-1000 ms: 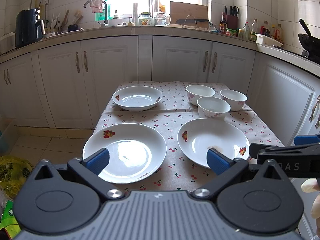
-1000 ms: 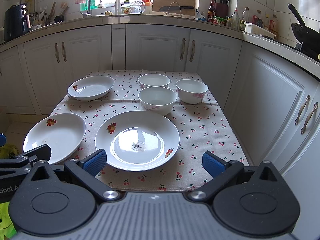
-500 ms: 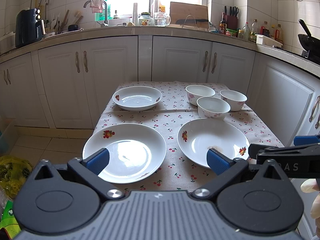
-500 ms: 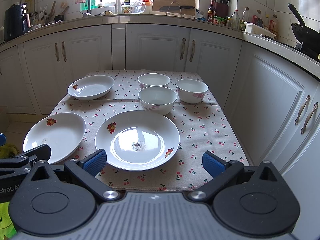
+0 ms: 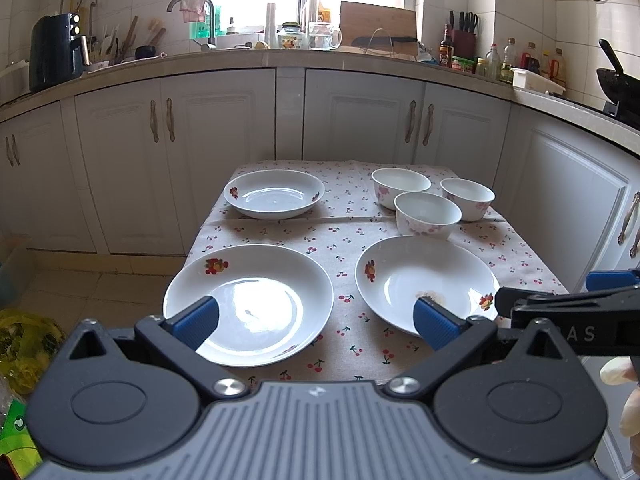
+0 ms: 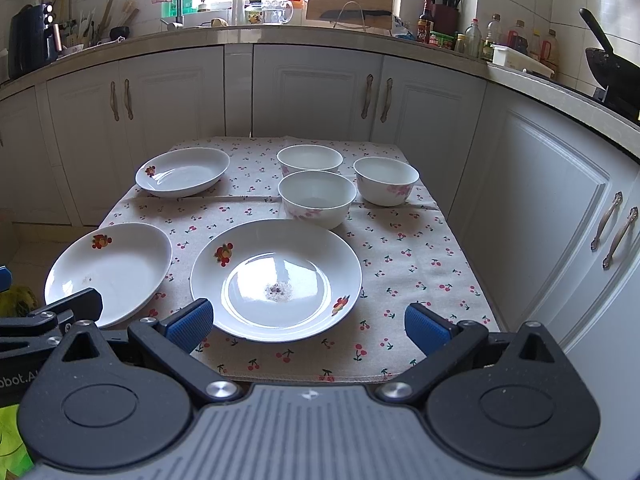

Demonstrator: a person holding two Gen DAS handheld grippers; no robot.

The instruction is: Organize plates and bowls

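Three white plates with fruit prints lie on the cherry-print tablecloth [image 5: 344, 236]: a near-left plate [image 5: 248, 304], a near-right plate [image 5: 428, 284] with a small crumb spot, and a far-left plate [image 5: 274, 194]. Three white bowls with pink flowers cluster at the far right: the front bowl [image 5: 427, 215], the back bowl [image 5: 401, 186] and the right bowl [image 5: 467, 198]. My left gripper [image 5: 316, 322] hangs open above the near edge, holding nothing. My right gripper [image 6: 308, 326] is open too, in front of the near-right plate [image 6: 276, 280]. The bowls [image 6: 317, 198] stand beyond that plate.
White kitchen cabinets [image 5: 224, 140] and a cluttered countertop [image 5: 320, 54] ring the small table. A wok [image 6: 608, 68] sits at the right on the counter. A yellow bag [image 5: 24, 344] lies on the floor at the left. A gloved hand [image 5: 626, 384] shows at the right edge.
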